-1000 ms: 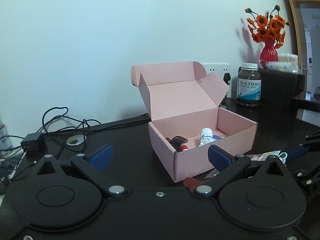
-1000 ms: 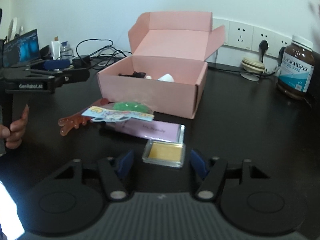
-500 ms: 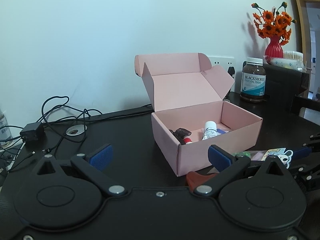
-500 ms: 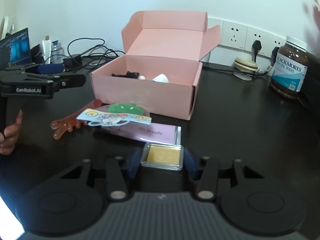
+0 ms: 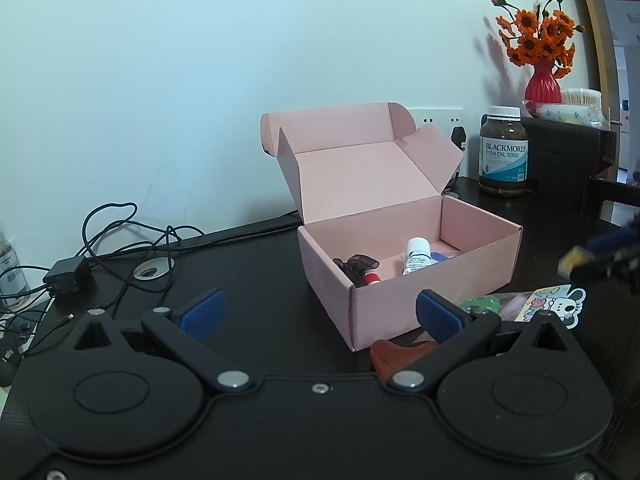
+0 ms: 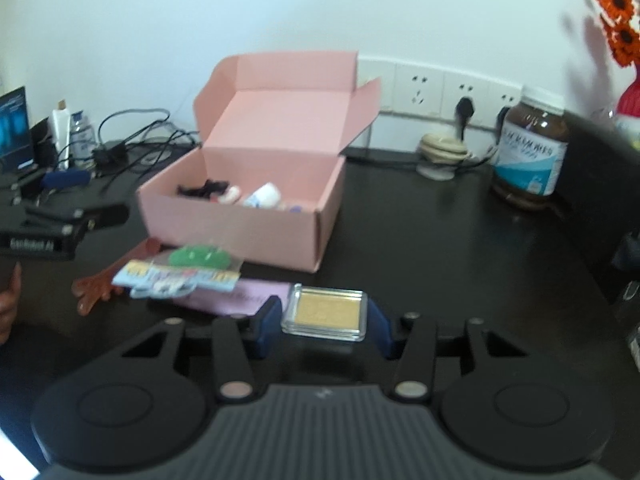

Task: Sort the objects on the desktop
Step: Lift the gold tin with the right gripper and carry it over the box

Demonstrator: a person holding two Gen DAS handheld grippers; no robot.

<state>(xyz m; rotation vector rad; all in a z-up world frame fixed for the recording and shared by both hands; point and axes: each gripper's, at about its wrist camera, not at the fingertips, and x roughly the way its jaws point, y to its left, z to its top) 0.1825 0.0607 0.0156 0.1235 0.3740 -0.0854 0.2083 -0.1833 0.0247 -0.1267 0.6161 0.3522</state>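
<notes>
Pale, bare wall (image 5: 200,80) behind a dark tabletop (image 5: 256,276), evenly lit, with soft shadows of the flowers thrown on the wall. White wall sockets (image 6: 440,92) in a row low on the wall, one with a black plug in it. At far right, a wooden door frame (image 5: 596,20) and a black cabinet (image 5: 568,152) beside the tabletop.

I am seeing matt pink cardboard on the open box (image 5: 408,280), a glossy clear plastic case (image 6: 325,314) catching light, the brown supplement bottle (image 5: 503,151) shining above its paper label, and the dark counter (image 6: 420,248) showing a smooth, faintly reflective finish.
</notes>
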